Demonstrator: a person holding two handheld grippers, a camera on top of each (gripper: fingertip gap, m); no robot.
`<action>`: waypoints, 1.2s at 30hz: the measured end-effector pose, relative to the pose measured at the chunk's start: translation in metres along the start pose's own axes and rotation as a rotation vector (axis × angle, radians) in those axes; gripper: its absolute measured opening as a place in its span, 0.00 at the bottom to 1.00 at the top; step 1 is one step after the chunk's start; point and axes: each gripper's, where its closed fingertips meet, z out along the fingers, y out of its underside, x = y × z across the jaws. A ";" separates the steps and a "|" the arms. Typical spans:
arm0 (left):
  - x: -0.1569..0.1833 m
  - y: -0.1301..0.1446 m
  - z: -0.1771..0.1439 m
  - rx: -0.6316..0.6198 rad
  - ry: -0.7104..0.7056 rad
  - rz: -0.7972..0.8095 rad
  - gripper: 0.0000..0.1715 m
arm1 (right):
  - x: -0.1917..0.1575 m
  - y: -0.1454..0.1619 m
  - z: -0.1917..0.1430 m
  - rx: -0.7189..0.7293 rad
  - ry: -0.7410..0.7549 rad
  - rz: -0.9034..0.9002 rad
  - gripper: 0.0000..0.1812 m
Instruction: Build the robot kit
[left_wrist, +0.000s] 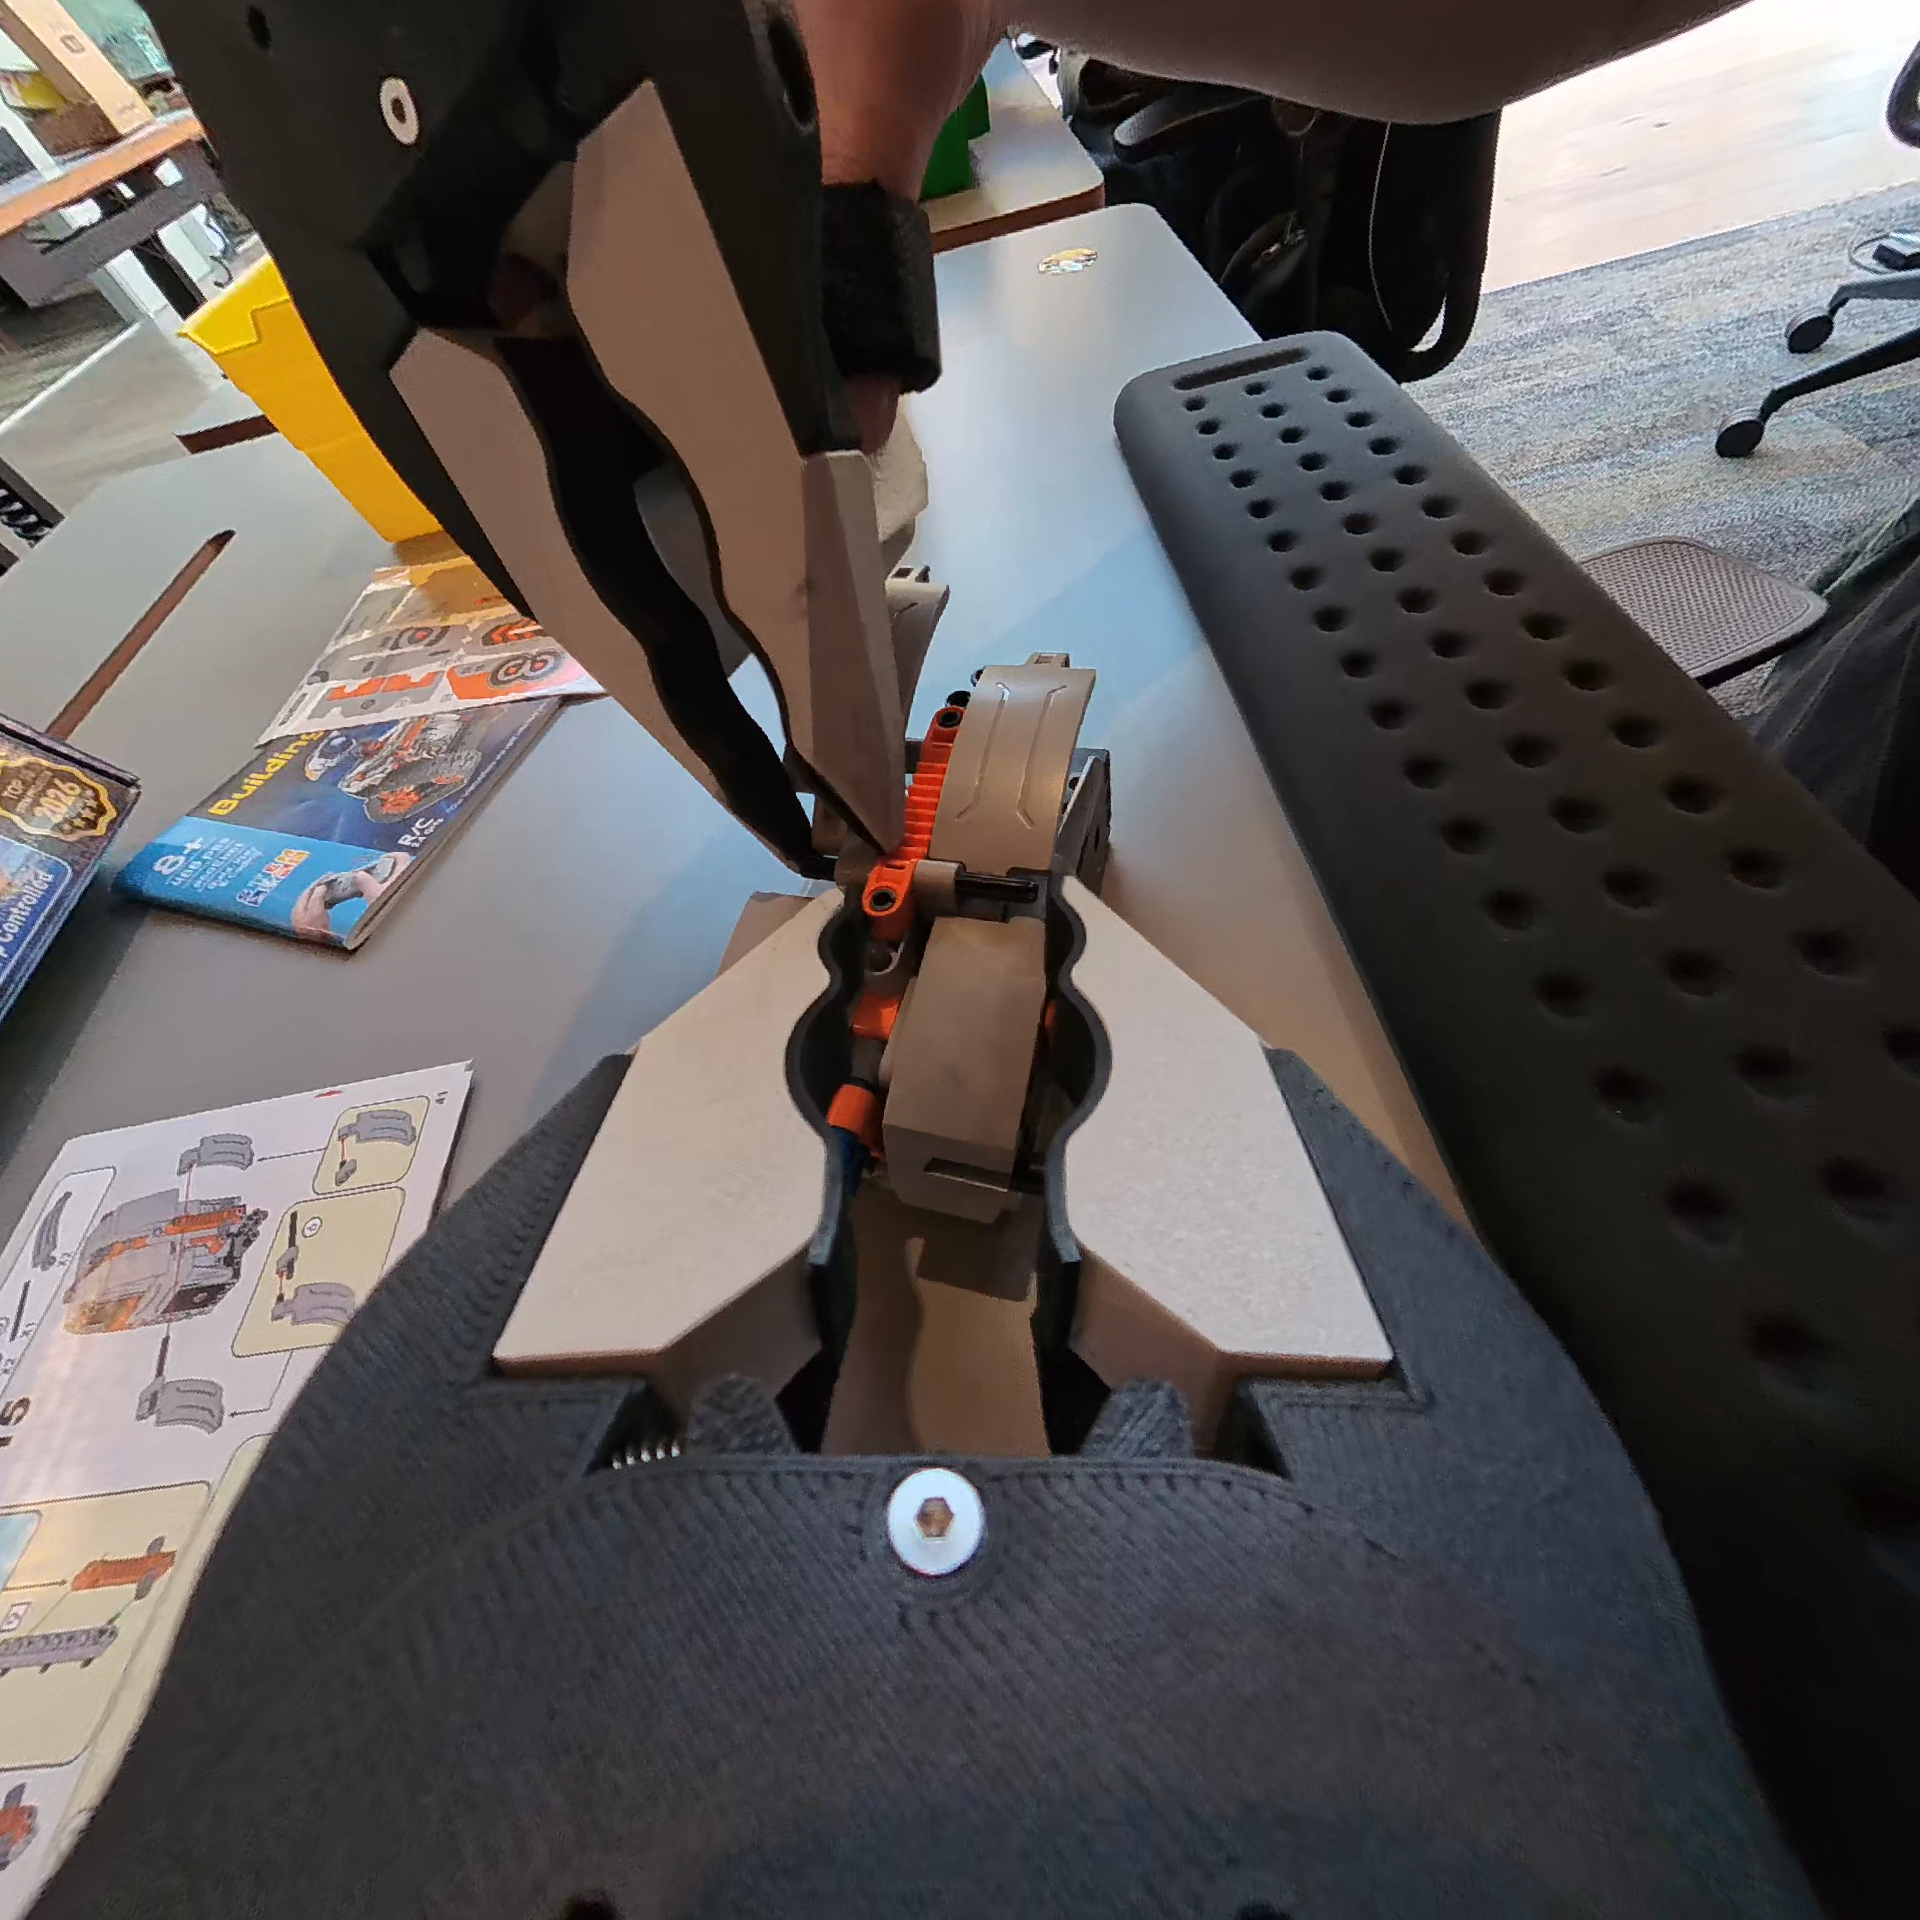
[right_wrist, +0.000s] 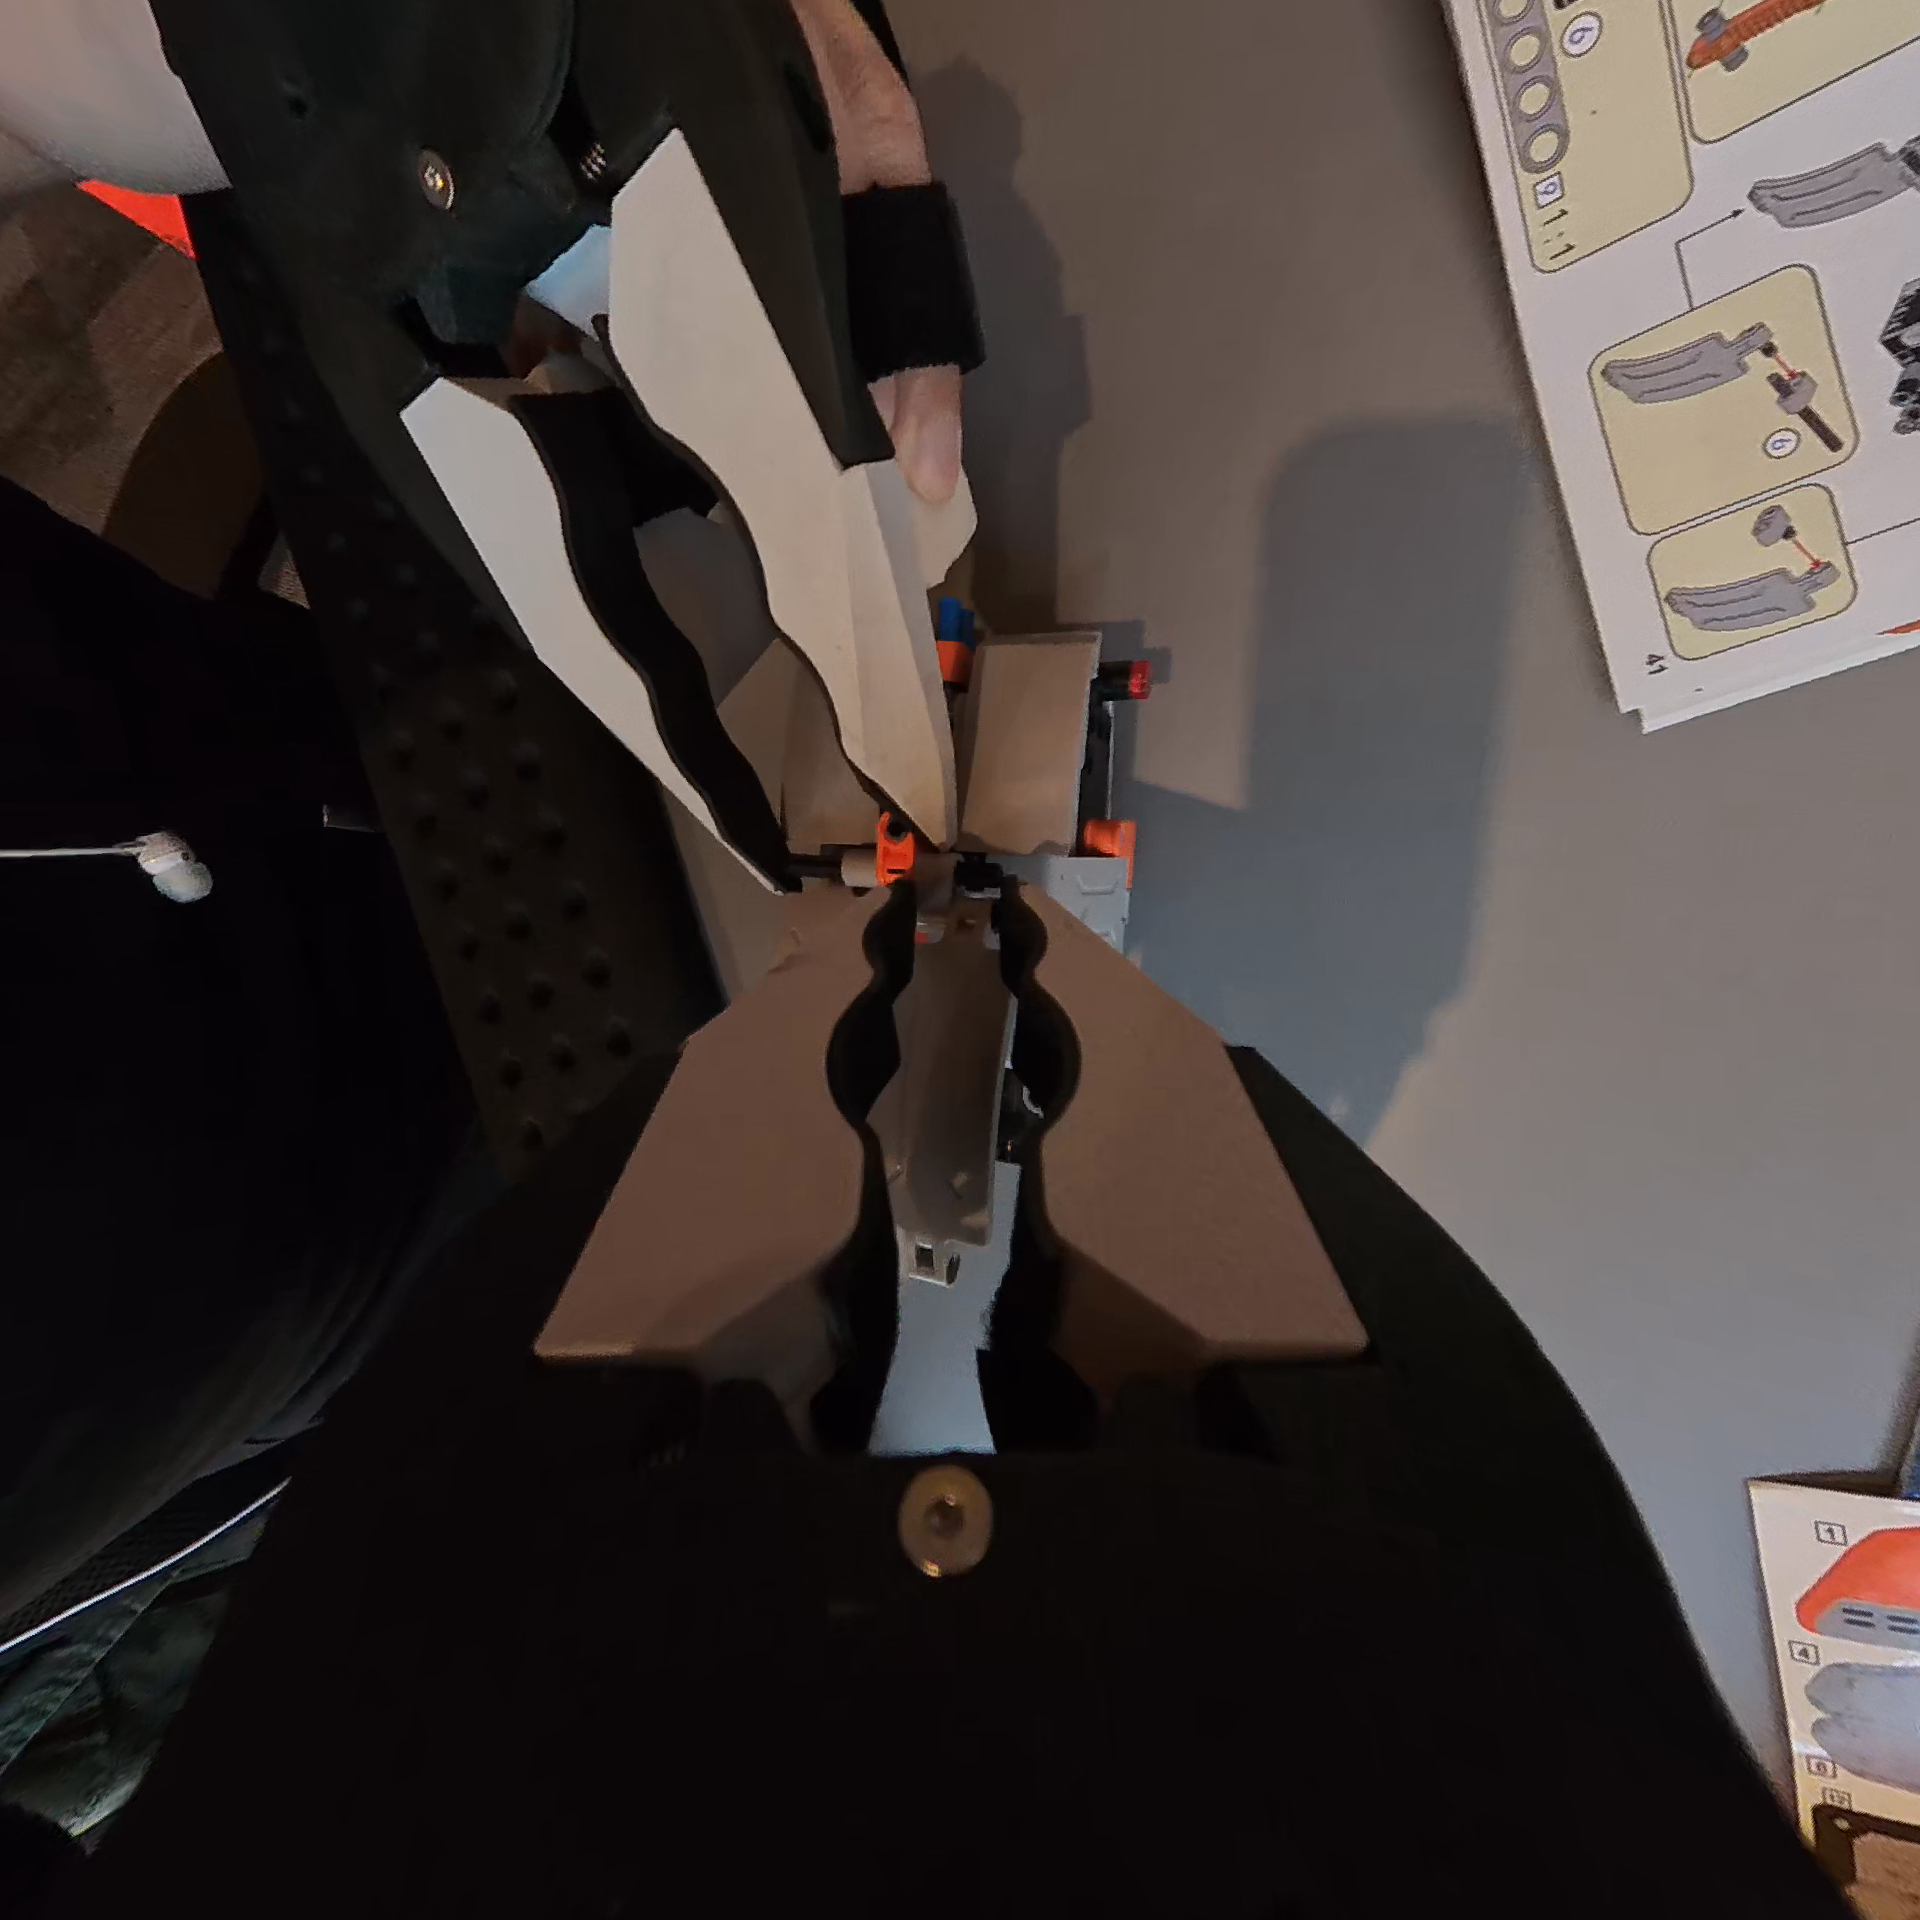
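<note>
Gripping one grey-and-orange brick assembly, lengthwise away from its camera, left tongs (right tongs pinch its far end).

Each wrist camera looks closely along its claw; both share the grey-orange brick model.

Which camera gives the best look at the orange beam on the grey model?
The left wrist view: the orange beam runs well lit along the grey model. The right wrist view shows only a small orange bit.
</note>
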 end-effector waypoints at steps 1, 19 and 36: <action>0.001 0.000 0.000 0.007 0.008 -0.013 0.19 | 0.000 0.000 0.000 0.000 0.000 0.002 0.08; 0.000 -0.001 -0.004 0.048 0.027 -0.027 0.18 | 0.002 0.001 -0.002 -0.032 0.158 -0.107 0.08; -0.001 -0.002 -0.004 0.043 0.017 -0.020 0.17 | 0.001 0.000 -0.002 0.002 0.199 -0.108 0.07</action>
